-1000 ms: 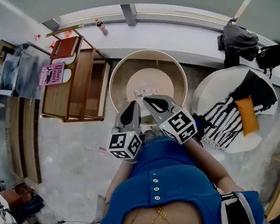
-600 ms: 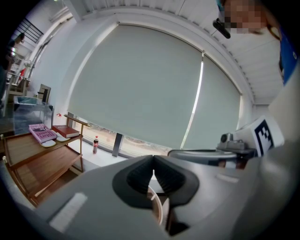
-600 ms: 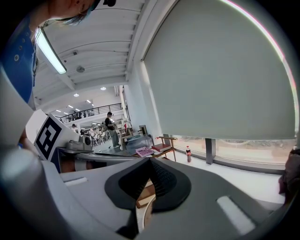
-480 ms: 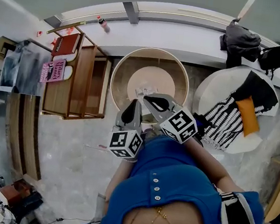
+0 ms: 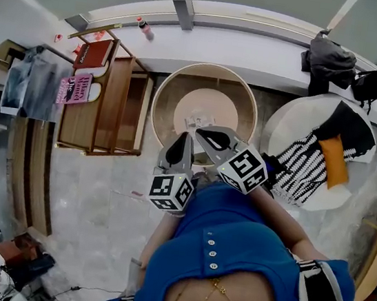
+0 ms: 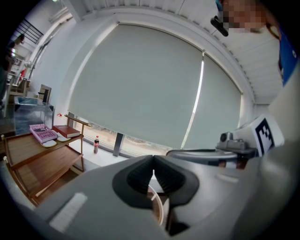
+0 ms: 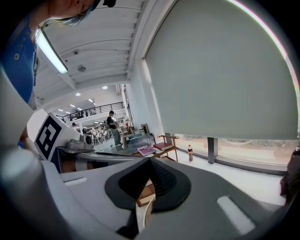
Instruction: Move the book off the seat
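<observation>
Mix-up risk: red book [image 5: 93,54] and pink book [image 5: 76,88] lie side by side on the rack [image 5: 115,101], well apart from left hand-held gripper [image 5: 185,137] and right hand-held gripper [image 5: 200,133], both closed, empty; wrong one might get grabbed.

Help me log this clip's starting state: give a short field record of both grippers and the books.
left gripper: shut, empty
right gripper: shut, empty, close beside the left
books: red book and pink book, side by side on top of the wooden rack
contact: neither gripper near the books
bottle: on the window ledge, beyond the rack
</observation>
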The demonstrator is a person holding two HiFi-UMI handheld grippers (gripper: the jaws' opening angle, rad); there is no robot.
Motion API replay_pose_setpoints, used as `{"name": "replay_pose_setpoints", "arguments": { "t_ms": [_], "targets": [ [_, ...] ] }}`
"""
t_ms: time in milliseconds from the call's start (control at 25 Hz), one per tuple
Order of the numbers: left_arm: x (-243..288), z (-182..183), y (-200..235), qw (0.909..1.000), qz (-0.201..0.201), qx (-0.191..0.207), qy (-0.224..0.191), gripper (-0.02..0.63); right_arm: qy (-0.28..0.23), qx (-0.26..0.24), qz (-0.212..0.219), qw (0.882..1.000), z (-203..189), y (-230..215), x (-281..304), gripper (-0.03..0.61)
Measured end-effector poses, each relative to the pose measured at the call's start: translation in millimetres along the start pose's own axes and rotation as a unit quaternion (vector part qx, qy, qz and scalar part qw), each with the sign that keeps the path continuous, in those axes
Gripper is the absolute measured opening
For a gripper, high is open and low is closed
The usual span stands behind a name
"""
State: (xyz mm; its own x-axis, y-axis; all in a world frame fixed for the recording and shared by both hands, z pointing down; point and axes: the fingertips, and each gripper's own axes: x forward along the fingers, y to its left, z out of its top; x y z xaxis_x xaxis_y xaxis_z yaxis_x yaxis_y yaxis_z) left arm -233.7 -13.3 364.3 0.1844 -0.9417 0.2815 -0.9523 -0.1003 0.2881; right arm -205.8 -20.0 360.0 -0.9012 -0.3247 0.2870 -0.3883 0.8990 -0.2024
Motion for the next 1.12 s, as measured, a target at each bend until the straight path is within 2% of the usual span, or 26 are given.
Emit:
{"name": "replay_pose_setpoints", "arguments": {
  "t_ms": [1120],
  "targets": [
    [14.0, -2.3, 9.7, 0.9998, -0.002, -0.009, 0.016, 0.002, 0.013, 0.016, -0.01, 1.0, -3.9, -17.3, 12.4, -0.002]
  ]
}}
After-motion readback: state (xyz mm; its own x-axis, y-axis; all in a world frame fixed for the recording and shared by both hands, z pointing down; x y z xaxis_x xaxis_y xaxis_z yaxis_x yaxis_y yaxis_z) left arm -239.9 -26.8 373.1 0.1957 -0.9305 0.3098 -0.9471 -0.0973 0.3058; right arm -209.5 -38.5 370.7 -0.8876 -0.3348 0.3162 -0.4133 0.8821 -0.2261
